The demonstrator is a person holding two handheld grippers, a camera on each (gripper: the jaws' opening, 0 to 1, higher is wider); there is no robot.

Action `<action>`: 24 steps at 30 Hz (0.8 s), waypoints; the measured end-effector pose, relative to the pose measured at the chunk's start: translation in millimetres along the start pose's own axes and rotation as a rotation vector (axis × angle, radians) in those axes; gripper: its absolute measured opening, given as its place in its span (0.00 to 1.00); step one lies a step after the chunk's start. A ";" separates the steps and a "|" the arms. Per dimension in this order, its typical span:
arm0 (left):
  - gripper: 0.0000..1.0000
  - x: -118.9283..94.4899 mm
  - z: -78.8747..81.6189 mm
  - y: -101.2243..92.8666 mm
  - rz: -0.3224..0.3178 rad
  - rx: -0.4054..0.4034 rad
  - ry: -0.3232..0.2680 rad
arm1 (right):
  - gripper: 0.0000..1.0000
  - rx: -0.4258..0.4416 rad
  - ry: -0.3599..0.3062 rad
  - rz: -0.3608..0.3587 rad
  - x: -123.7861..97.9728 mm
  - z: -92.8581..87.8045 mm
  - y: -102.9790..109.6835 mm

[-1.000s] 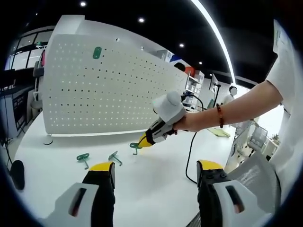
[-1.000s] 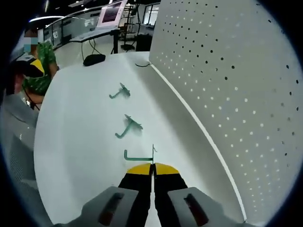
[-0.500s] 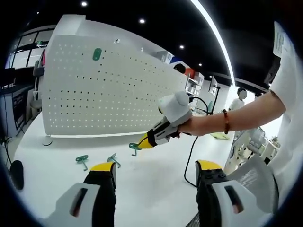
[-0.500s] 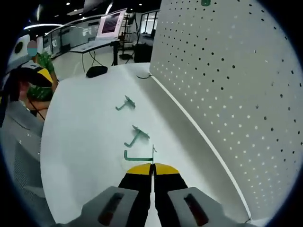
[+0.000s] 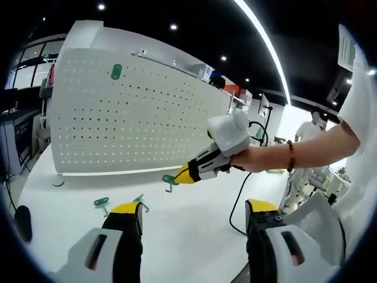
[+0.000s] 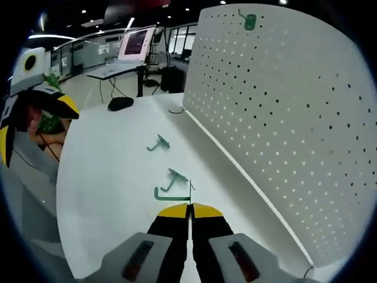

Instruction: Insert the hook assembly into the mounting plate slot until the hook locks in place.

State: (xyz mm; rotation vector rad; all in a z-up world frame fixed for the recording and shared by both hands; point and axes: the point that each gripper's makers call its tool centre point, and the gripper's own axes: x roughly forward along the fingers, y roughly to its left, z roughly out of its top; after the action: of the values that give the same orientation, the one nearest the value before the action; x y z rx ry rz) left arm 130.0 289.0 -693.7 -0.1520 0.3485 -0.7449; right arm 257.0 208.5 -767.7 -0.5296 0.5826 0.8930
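A tall white pegboard (image 5: 129,112) stands upright on the white table (image 5: 194,236); one green hook (image 5: 116,71) hangs near its top. My right gripper (image 5: 181,175) comes in from the right, held by a hand, and is shut on a green hook (image 5: 169,180) in the air in front of the board. From the right gripper view, the shut right gripper (image 6: 189,207) pinches that held hook (image 6: 171,193), with the pegboard (image 6: 283,130) to its right and the mounted hook (image 6: 249,22) high up. Two loose hooks (image 6: 159,143) (image 6: 175,177) lie on the table. My left gripper (image 5: 194,207) is open and holds nothing.
The two loose hooks (image 5: 102,203) (image 5: 140,200) lie just beyond my left jaw. A black mouse-shaped object (image 6: 121,104) sits at the table's far end. A black cable (image 5: 238,194) hangs off the right edge. Desks with a monitor (image 6: 136,41) stand behind.
The right gripper has risen off the table with the hook still pinched and drifted slightly right. The pegboard's top and its mounted hook have come into the right gripper view.
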 end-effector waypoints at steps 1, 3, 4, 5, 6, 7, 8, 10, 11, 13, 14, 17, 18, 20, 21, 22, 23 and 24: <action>0.73 0.3 0.0 -1.0 -0.003 0.002 0.002 | 0.00 0.006 -0.006 -0.004 -2.0 0.3 -0.2; 0.73 0.9 0.3 -3.8 -0.009 0.005 0.005 | 0.00 0.019 -0.018 -0.010 -4.8 0.7 -0.7; 0.73 1.4 0.1 -5.3 -0.013 0.007 0.007 | 0.00 0.021 -0.020 -0.013 -5.8 0.5 -0.9; 0.73 1.7 -0.3 -6.3 -0.015 0.008 0.010 | 0.00 0.025 -0.024 -0.018 -7.9 0.5 -0.8; 0.73 2.3 -0.6 -7.7 -0.018 0.010 0.013 | 0.00 0.032 -0.028 -0.020 -9.2 0.6 -0.5; 0.73 2.6 -0.5 -8.5 -0.020 0.010 0.013 | 0.00 0.046 -0.034 -0.023 -11.1 1.0 0.0; 0.73 2.9 -0.5 -9.3 -0.021 0.010 0.013 | 0.00 0.052 -0.041 -0.028 -12.4 1.7 -0.1; 0.73 3.4 -0.5 -11.3 -0.027 0.012 0.015 | 0.00 0.065 -0.058 -0.034 -16.4 4.1 0.8; 0.73 3.6 -0.6 -11.8 -0.029 0.014 0.017 | 0.00 0.070 -0.066 -0.041 -18.8 5.6 0.9; 0.72 3.4 0.2 -12.0 -0.029 0.018 0.018 | 0.00 0.070 -0.072 -0.043 -21.5 7.0 1.6; 0.72 3.3 0.9 -12.1 -0.030 0.018 0.016 | 0.00 0.071 -0.075 -0.045 -22.7 7.7 1.6; 0.72 3.2 2.9 -11.6 -0.027 0.022 0.017 | 0.00 0.076 -0.098 -0.055 -28.1 11.3 3.1; 0.72 3.0 3.9 -11.8 -0.027 0.023 0.017 | 0.00 0.083 -0.108 -0.058 -30.3 13.0 3.7; 0.72 2.8 5.4 -12.5 -0.028 0.027 0.017 | 0.00 0.086 -0.123 -0.065 -34.6 16.1 5.2; 0.72 2.8 5.6 -12.7 -0.028 0.027 0.018 | 0.00 0.087 -0.132 -0.068 -36.3 18.0 5.8; 0.72 2.8 6.0 -13.4 -0.030 0.026 0.020 | 0.00 0.088 -0.142 -0.070 -39.2 20.4 6.8; 0.72 2.9 6.5 -14.0 -0.031 0.027 0.019 | 0.00 0.088 -0.147 -0.074 -41.3 21.8 7.4; 0.72 3.3 7.2 -14.8 -0.032 0.031 0.020 | 0.00 0.088 -0.159 -0.079 -44.5 24.4 8.0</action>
State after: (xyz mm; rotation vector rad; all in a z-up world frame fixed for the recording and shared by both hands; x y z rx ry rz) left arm 125.5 276.1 -684.0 -0.1212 0.3540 -0.7837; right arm 234.2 203.4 -721.9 -0.3955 0.4513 0.8218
